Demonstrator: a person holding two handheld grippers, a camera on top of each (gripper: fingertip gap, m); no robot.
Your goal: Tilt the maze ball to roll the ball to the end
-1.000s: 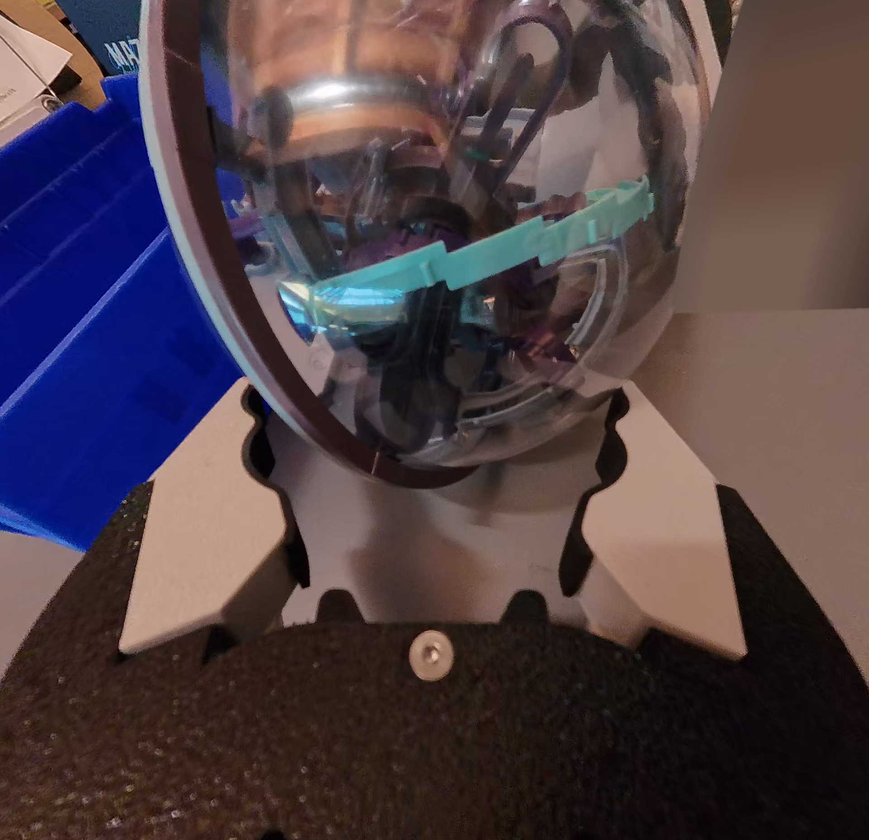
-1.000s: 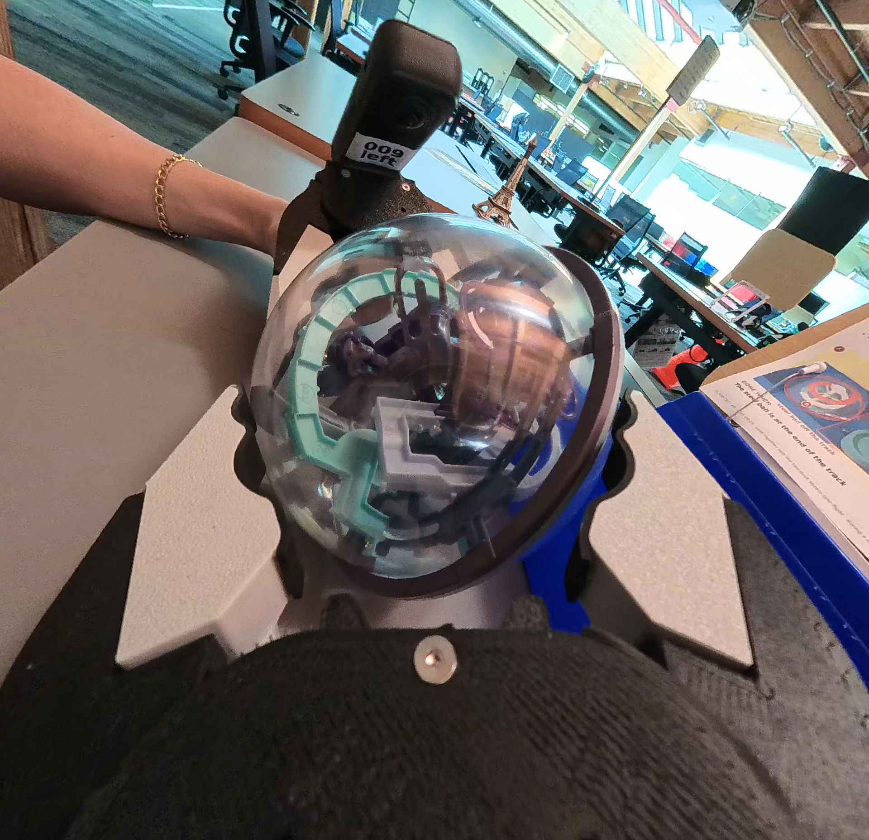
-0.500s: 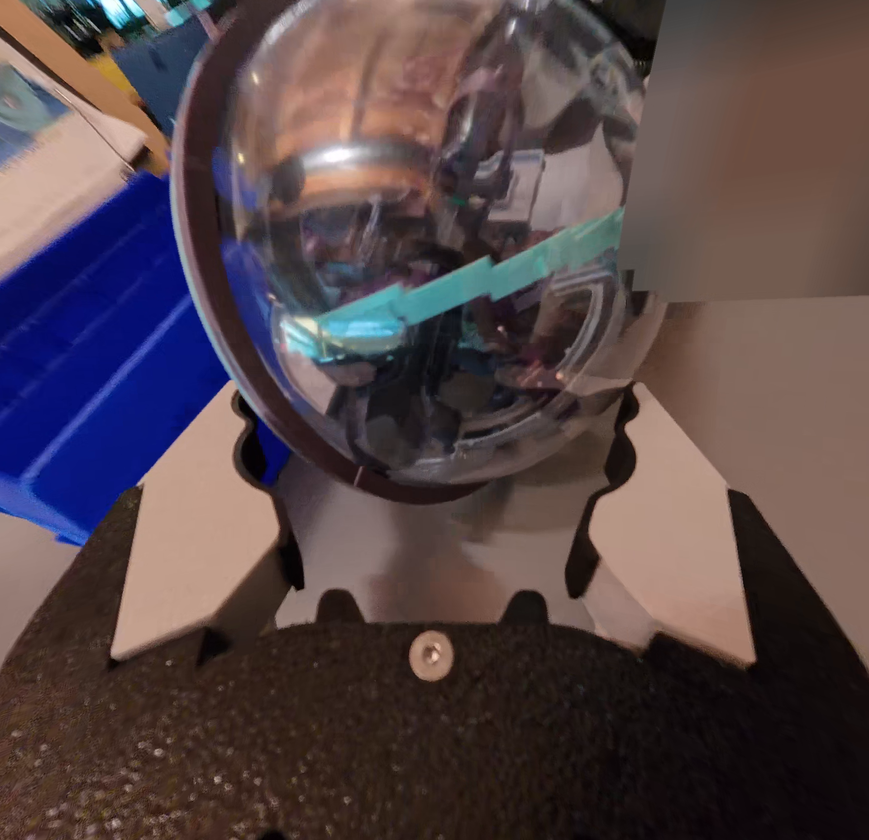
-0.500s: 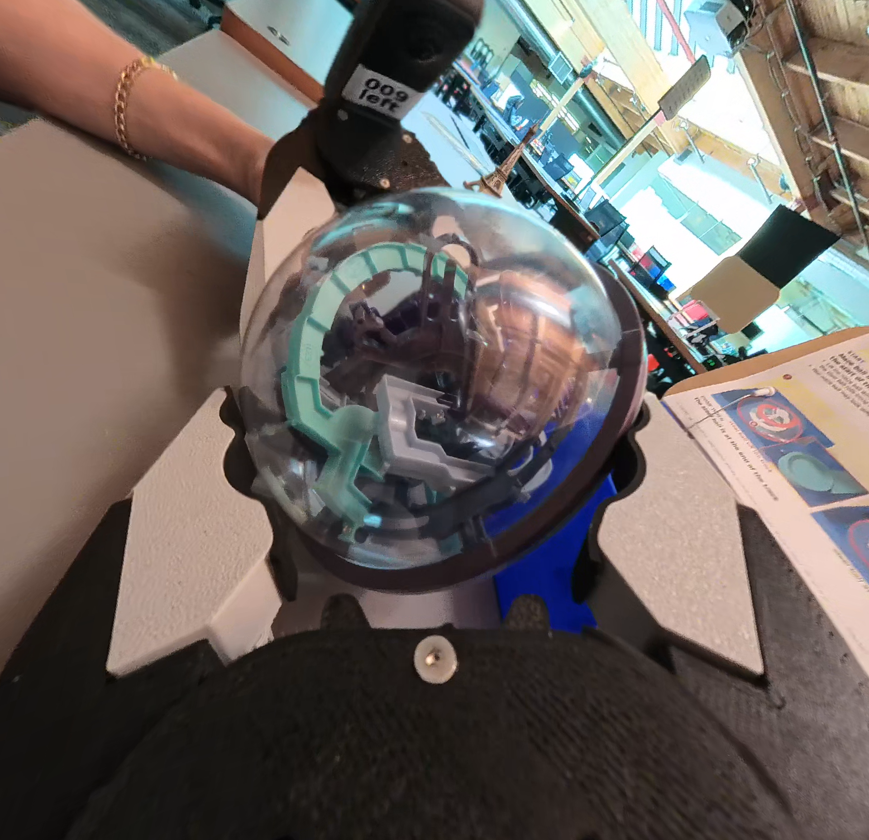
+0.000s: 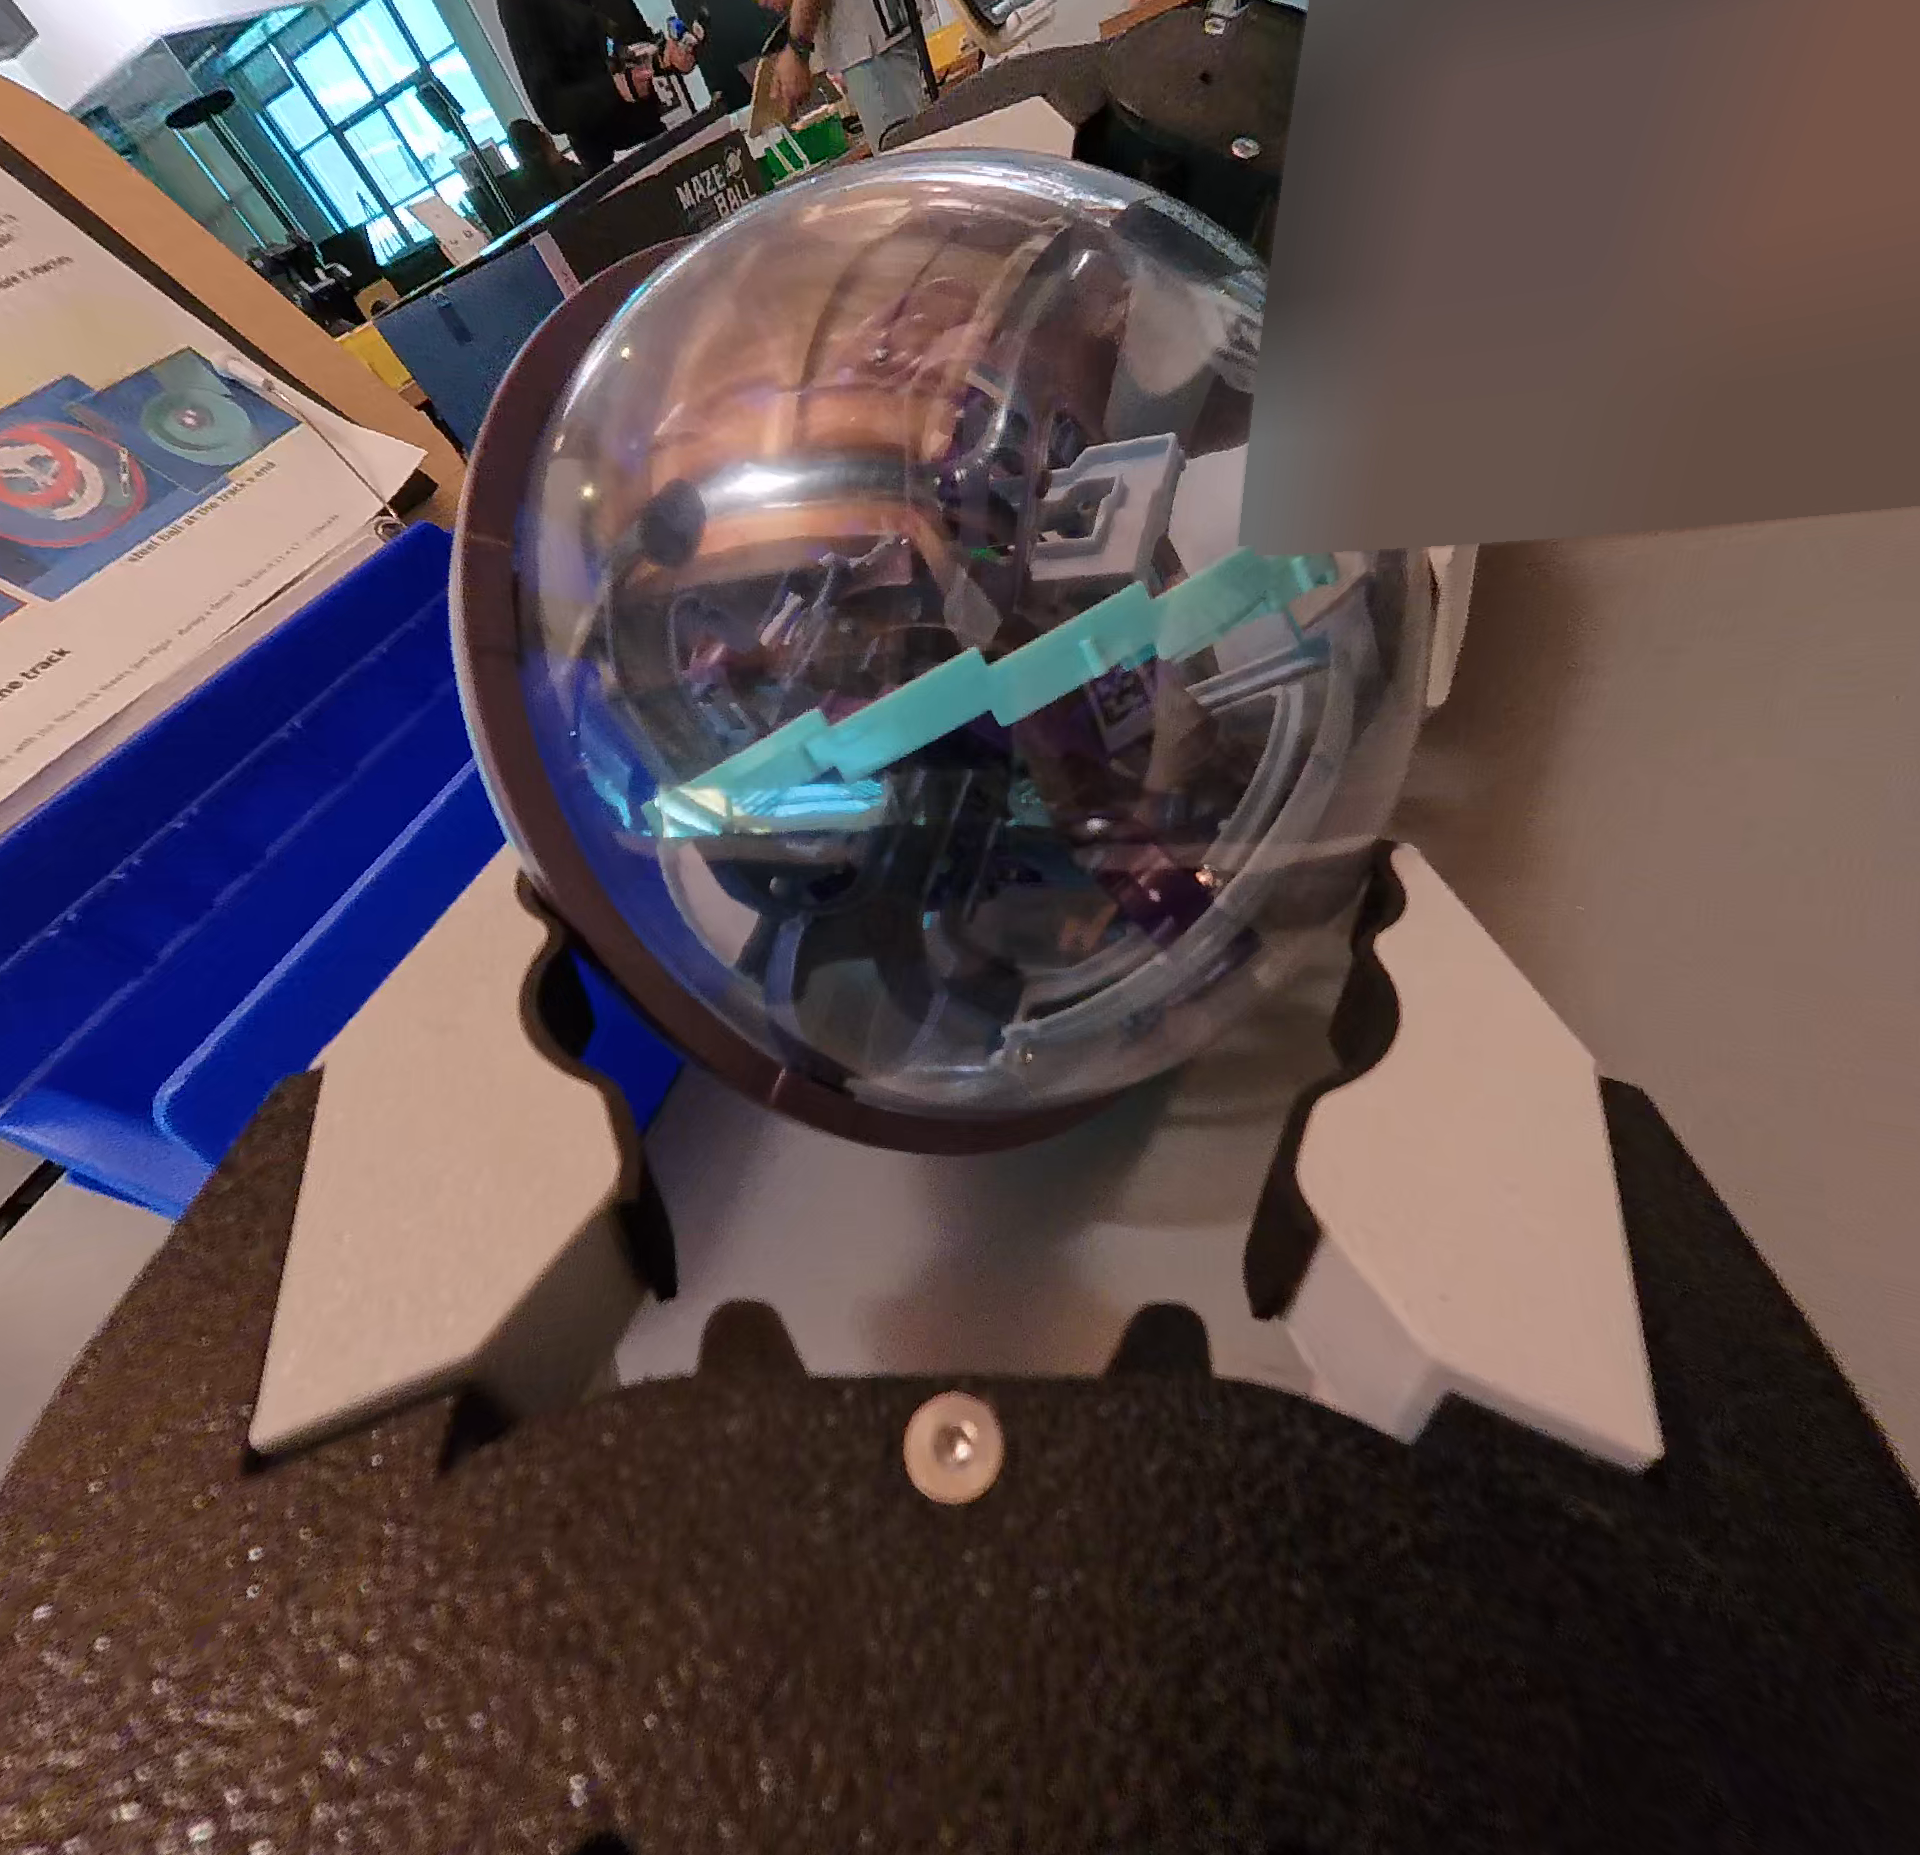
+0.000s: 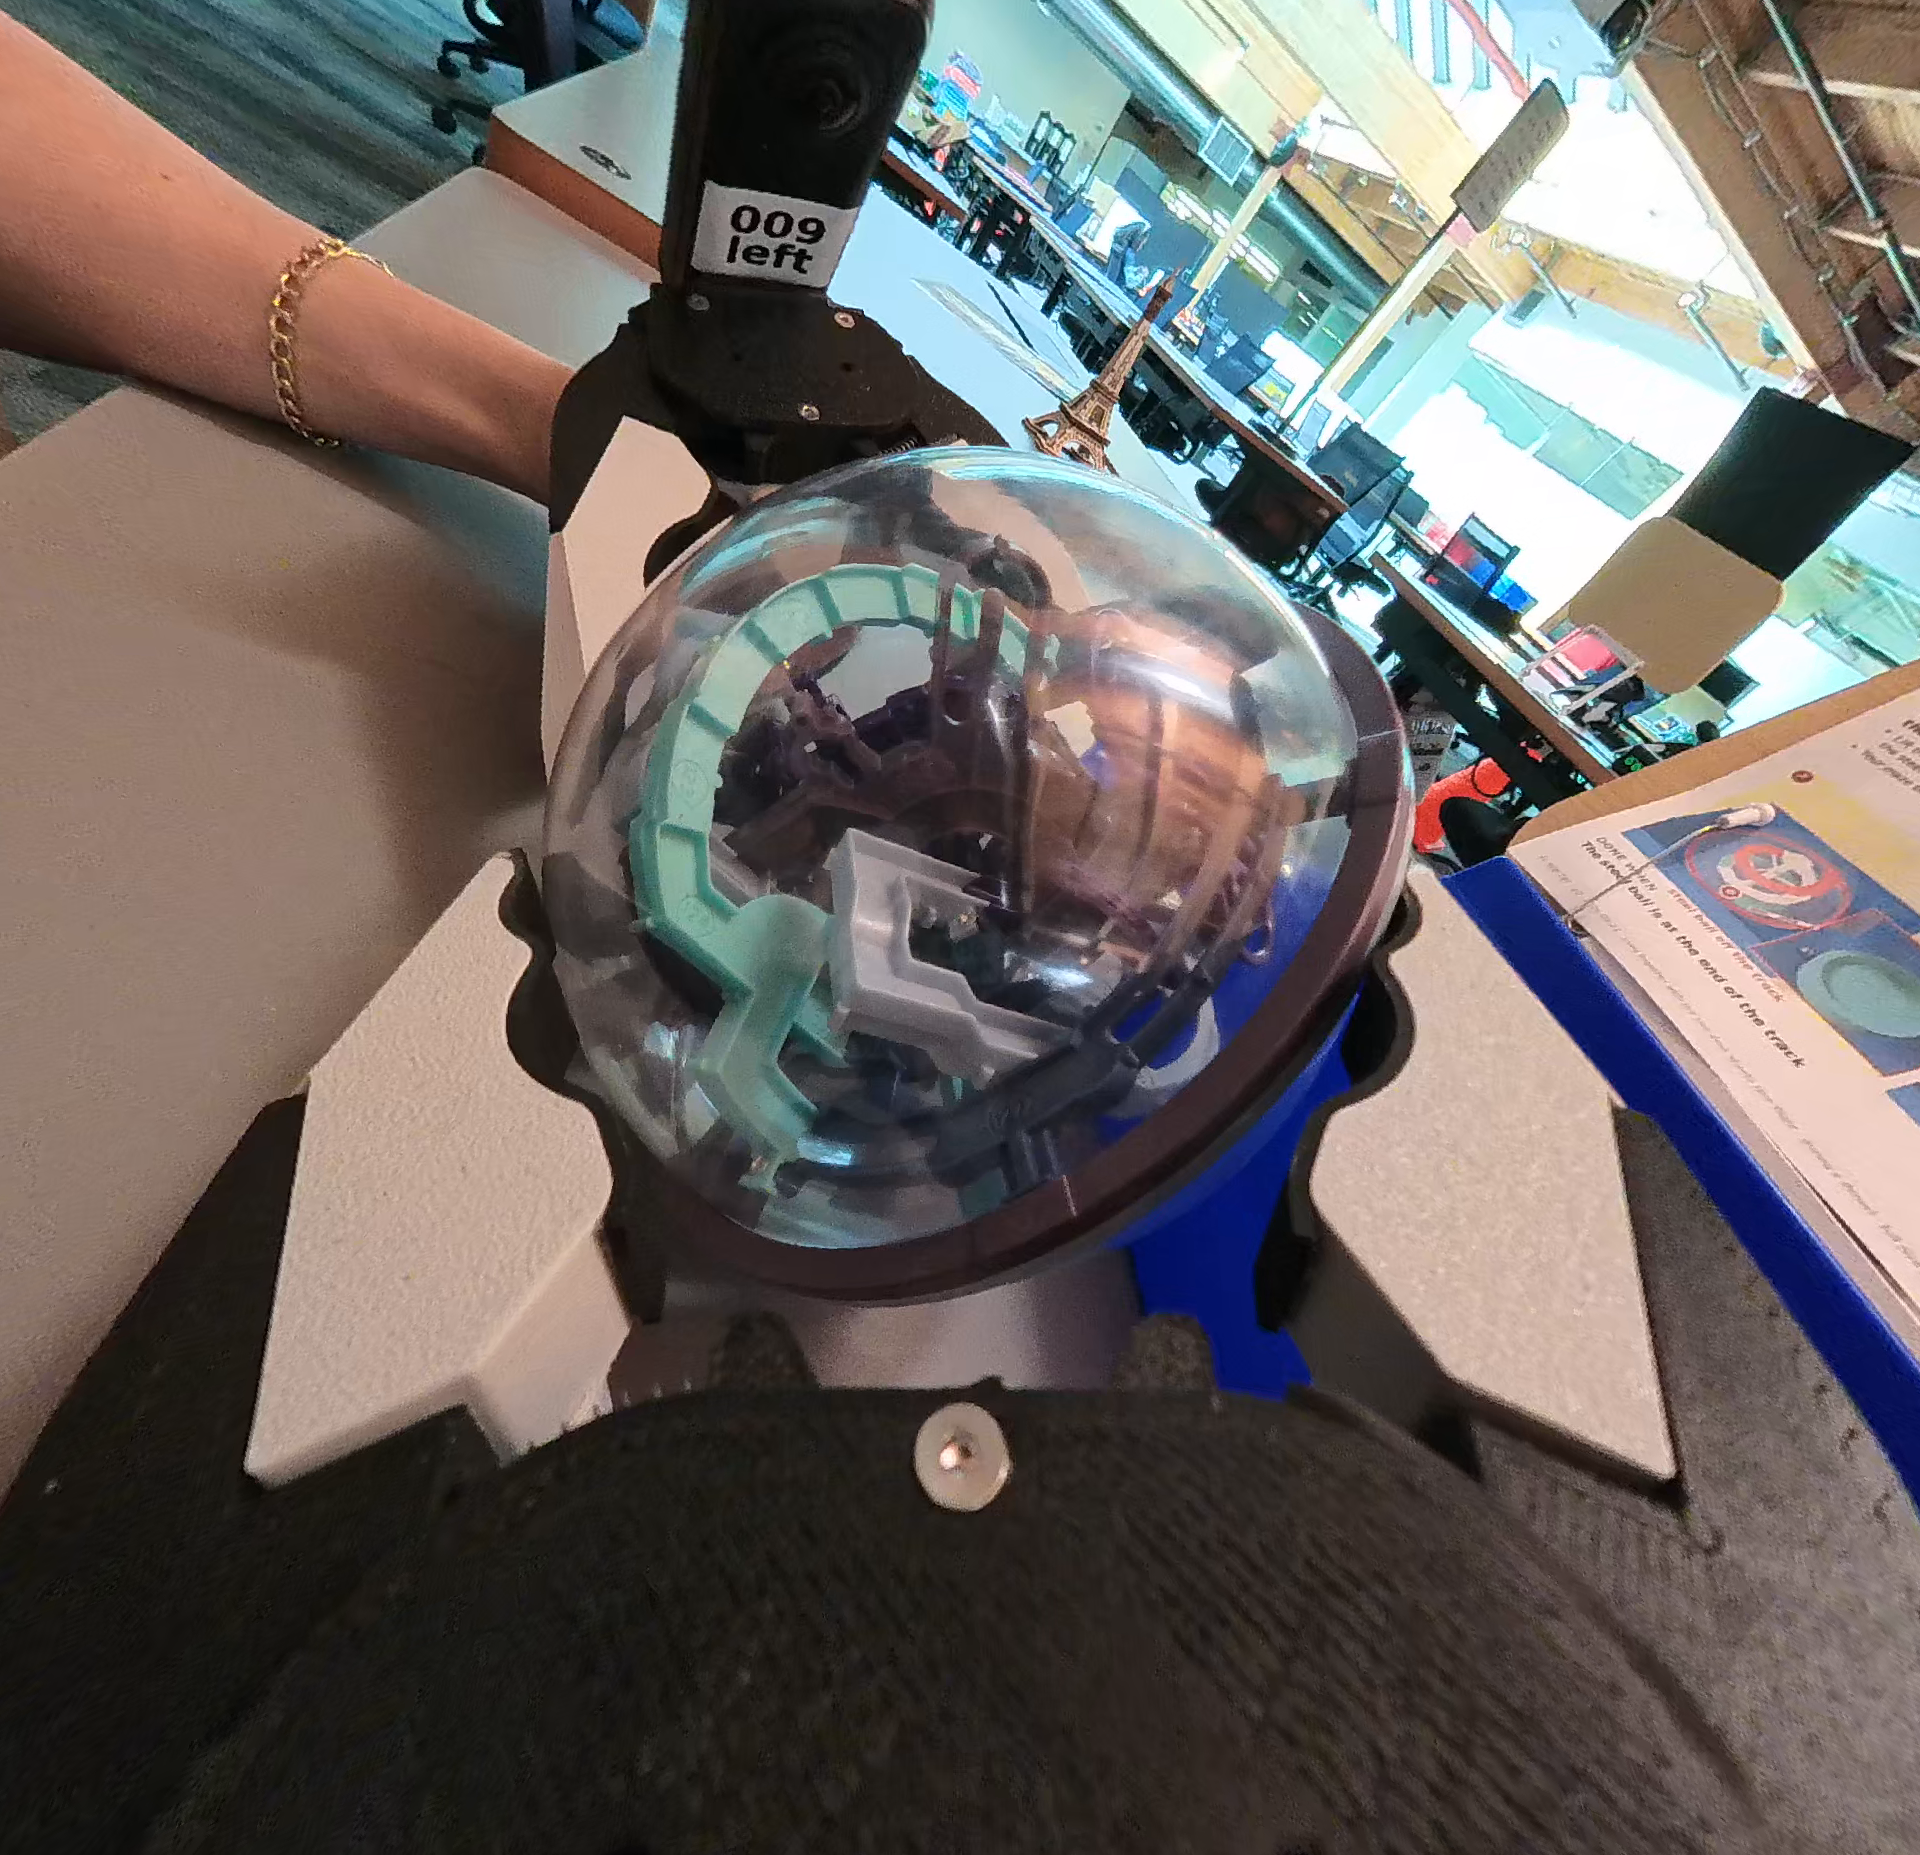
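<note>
Each gripper, left (image 5: 956, 984) and right (image 6: 956, 984), has two broad pale-grey fingers (image 5: 436, 1244) with wavy black inner pads, on a rough black speckled body with one silver screw (image 5: 952, 1445). The right view shows the left gripper's black camera housing (image 6: 795, 91) with a white label, and a gold chain bracelet (image 6: 296, 345) on the wrist.

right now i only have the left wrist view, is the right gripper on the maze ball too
Observer: yes, the right gripper has a finger on each side of the maze ball, opposite the left gripper.
Operator: the teal track looks like a straight line here
Observer: in the right wrist view the teal track curves in an arc, then meets a grey stepped track.
Operator: anything past my gripper
Observer: a small tower model stands behind it.
</note>
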